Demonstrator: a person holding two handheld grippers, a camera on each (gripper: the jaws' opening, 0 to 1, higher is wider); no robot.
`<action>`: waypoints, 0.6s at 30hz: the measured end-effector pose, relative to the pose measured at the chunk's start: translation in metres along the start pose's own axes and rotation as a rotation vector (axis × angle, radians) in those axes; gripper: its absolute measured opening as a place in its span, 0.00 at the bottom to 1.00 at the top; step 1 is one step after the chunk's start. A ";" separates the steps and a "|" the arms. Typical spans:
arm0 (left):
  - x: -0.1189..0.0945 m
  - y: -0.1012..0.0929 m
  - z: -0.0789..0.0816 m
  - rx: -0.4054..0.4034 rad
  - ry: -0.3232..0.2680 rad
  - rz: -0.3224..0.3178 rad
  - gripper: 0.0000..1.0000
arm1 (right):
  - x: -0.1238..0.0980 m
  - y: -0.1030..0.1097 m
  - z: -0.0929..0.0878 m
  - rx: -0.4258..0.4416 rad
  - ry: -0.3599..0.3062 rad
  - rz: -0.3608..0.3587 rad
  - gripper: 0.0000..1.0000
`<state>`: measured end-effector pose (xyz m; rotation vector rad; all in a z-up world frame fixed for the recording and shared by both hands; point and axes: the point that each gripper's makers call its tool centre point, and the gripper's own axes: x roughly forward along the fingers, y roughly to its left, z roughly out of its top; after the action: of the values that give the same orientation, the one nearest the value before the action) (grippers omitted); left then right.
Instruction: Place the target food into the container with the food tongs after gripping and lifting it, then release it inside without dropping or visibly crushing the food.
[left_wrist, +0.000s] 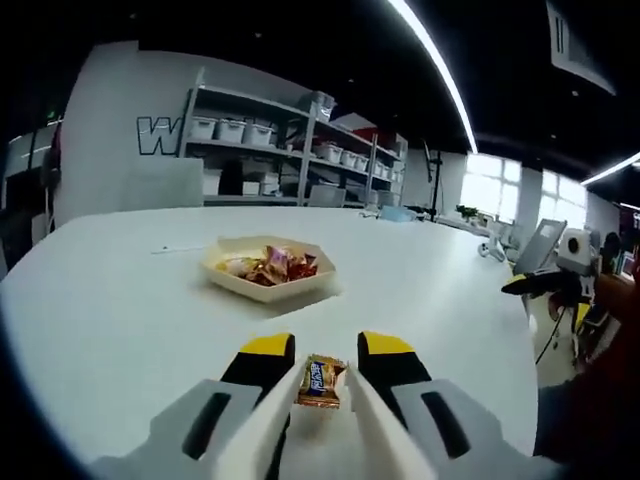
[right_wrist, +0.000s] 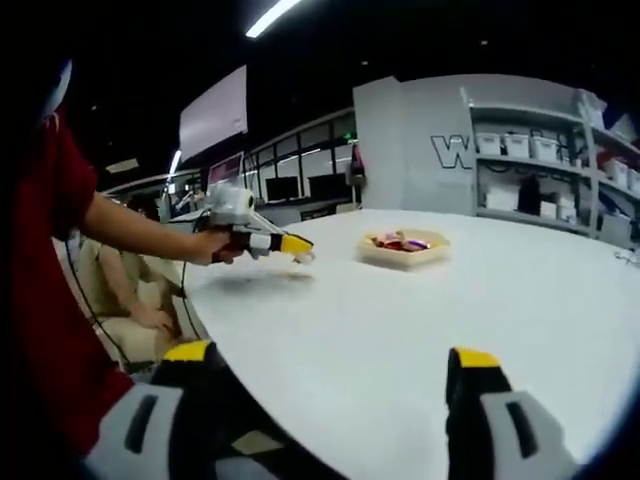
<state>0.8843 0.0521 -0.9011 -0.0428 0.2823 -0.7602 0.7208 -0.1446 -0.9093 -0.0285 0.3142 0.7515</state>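
As candy (left_wrist: 322, 382) sits clamped, left gripper (left_wrist: 322, 385) low over table (left_wrist: 120, 310).

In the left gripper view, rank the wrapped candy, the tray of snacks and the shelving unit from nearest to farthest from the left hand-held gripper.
1. Wrapped candy, between the tongs held by the left hand-held gripper.
2. Tray of snacks, mid-table ahead.
3. Shelving unit, against the far wall.

A lab or office: grey metal shelving (left_wrist: 300, 150) stacked with white storage bins, ceiling strip lights (left_wrist: 435, 70), a large white bench (right_wrist: 420, 310).
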 end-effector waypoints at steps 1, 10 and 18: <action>0.001 0.000 0.001 0.002 0.000 0.000 0.22 | 0.000 -0.001 0.000 0.002 -0.001 -0.002 0.94; 0.017 0.013 0.029 0.012 -0.018 0.015 0.23 | -0.004 -0.009 -0.003 0.012 -0.001 -0.020 0.94; 0.034 0.028 0.044 0.035 -0.018 0.030 0.23 | -0.009 -0.017 -0.005 0.026 0.002 -0.033 0.94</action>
<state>0.9380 0.0467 -0.8709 -0.0124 0.2523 -0.7343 0.7245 -0.1638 -0.9125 -0.0100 0.3250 0.7147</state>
